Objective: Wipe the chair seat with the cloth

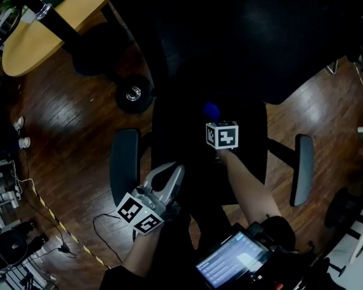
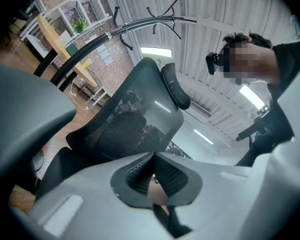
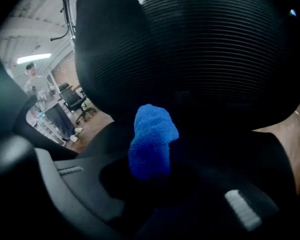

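Observation:
A black office chair fills the middle of the head view, its dark seat (image 1: 249, 156) below the mesh backrest (image 1: 242, 35). My right gripper (image 1: 213, 119) is over the seat's middle, shut on a blue fluffy cloth (image 1: 211, 110). In the right gripper view the cloth (image 3: 151, 139) sticks up out of the jaws (image 3: 150, 170) in front of the ribbed backrest (image 3: 200, 49). My left gripper (image 1: 176, 171) hangs at the seat's front left corner, shut and holding nothing. Its view looks up at the backrest (image 2: 135, 119) over the closed gripper (image 2: 152, 156).
The chair's armrests (image 1: 124, 165) (image 1: 302, 168) flank the seat. A round wooden table (image 1: 54, 23) stands at the far left, and a cable (image 1: 103, 228) and striped tape (image 1: 60, 222) lie on the wood floor. A lit screen (image 1: 233, 261) hangs at the person's waist.

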{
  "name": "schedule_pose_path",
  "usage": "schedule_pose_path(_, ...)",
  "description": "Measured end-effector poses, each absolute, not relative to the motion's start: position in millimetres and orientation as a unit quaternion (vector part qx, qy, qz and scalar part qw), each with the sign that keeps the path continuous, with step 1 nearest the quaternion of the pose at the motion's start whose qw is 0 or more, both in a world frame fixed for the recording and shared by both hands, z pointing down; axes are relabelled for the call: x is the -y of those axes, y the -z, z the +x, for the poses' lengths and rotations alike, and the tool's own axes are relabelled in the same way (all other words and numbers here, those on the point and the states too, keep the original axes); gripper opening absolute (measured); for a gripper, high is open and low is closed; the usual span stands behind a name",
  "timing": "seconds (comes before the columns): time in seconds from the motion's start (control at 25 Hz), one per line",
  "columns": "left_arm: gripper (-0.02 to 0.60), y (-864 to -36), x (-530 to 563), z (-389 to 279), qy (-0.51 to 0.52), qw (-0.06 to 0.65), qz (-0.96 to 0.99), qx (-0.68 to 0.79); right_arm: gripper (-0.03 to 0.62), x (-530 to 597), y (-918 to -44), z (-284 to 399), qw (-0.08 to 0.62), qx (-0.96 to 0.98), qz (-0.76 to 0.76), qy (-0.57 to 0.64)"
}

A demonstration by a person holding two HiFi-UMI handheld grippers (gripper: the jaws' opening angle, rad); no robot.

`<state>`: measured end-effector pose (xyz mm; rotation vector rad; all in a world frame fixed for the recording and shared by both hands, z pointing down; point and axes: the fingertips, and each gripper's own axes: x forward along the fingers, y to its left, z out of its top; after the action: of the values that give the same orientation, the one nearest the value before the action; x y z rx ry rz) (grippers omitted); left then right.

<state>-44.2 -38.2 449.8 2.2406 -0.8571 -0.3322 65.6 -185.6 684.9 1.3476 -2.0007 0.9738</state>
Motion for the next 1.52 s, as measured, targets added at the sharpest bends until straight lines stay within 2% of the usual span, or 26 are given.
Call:
schedule_pose_path(0.28,-0.009,-442.6,32.4,-45.3,0.137,0.351,0.863,0.336,0.044,153.1,-681.8,-85.4,0.243,0.799,0.382,-0.395)
schedule_pose_path(0.52,-0.009,-451.6,33.0,-52.4,0.137,0.355,0.86,0.341,0.044,144.5,-692.0,-102.0,0.262,0.808,0.372,-0.373)
schedule_pose_path(0.72,-0.009,-454.3,35.6,-50.2,0.134,0.354,0.861,0.339,0.044,154.3,-706.3,-42.7,0.281,0.785,0.422,-0.357)
schedule_pose_path(1.28,-0.009,-451.9,32.4,-27.1,0.121,0.356,0.871,0.317,0.044,126.3,-709.0,234.5,0.319,0.64,0.599,-0.361)
schedule_pose_path(1.52,-0.009,-451.6,28.5,-21.9,0.122,0.358,0.87,0.317,0.044,118.7,-704.6,261.2,0.316,0.629,0.613,-0.358)
